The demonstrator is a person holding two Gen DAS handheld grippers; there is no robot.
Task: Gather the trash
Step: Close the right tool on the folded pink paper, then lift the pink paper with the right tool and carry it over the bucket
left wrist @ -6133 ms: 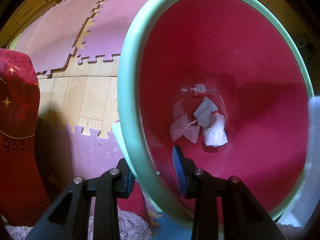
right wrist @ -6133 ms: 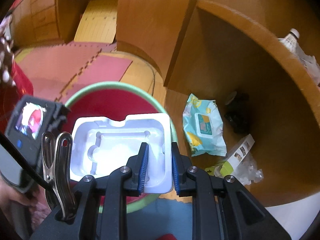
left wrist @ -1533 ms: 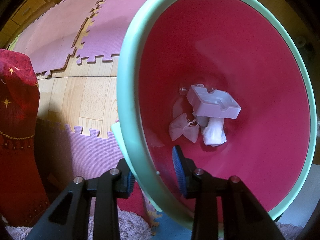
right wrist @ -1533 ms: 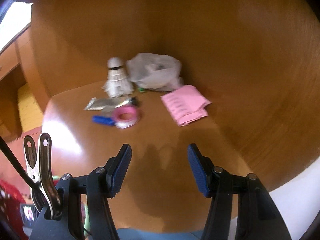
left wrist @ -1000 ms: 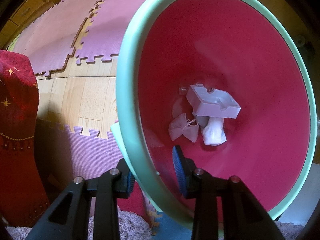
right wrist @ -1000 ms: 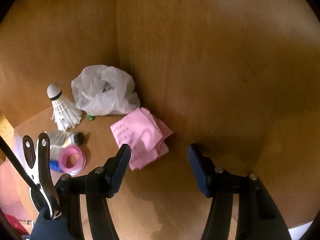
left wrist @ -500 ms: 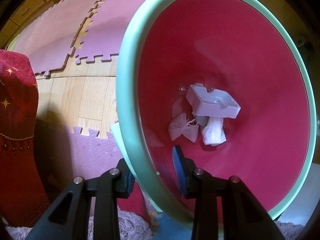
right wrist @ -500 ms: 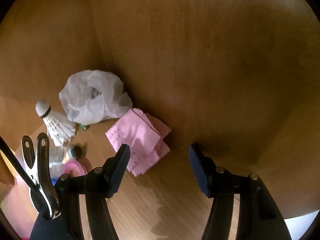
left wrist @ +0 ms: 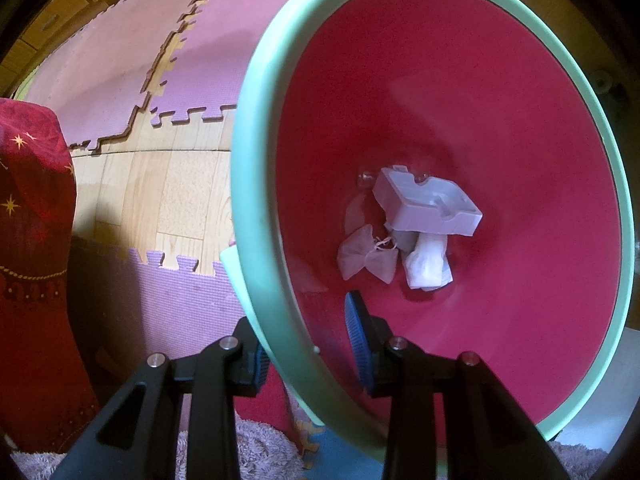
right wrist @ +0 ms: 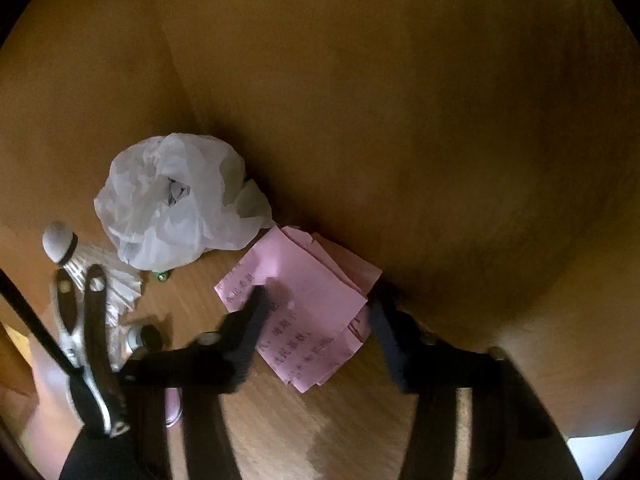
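Note:
My left gripper (left wrist: 308,344) is shut on the mint-green rim (left wrist: 256,216) of a bin with a red inside, one finger outside and one inside. At the bin's bottom lie a white plastic tray (left wrist: 428,204), a crumpled tissue (left wrist: 428,264) and a small mesh pouch (left wrist: 366,258). In the right wrist view a folded pink paper (right wrist: 304,276) lies on a wooden shelf against the back wall. My right gripper (right wrist: 318,304) straddles it with its jaws closing. The paper sits between the fingertips, and I see no firm pinch on it.
On the shelf to the left of the paper are a crumpled white plastic bag (right wrist: 176,200) and a shuttlecock (right wrist: 80,260). A metal clip (right wrist: 80,340) hangs beside my right gripper. Purple foam mats (left wrist: 192,80) and a red cloth (left wrist: 32,240) flank the bin.
My right gripper has come down and closer over the pink paper, rolled a little, and its jaws have narrowed around it. The left gripper and the bin have not moved.

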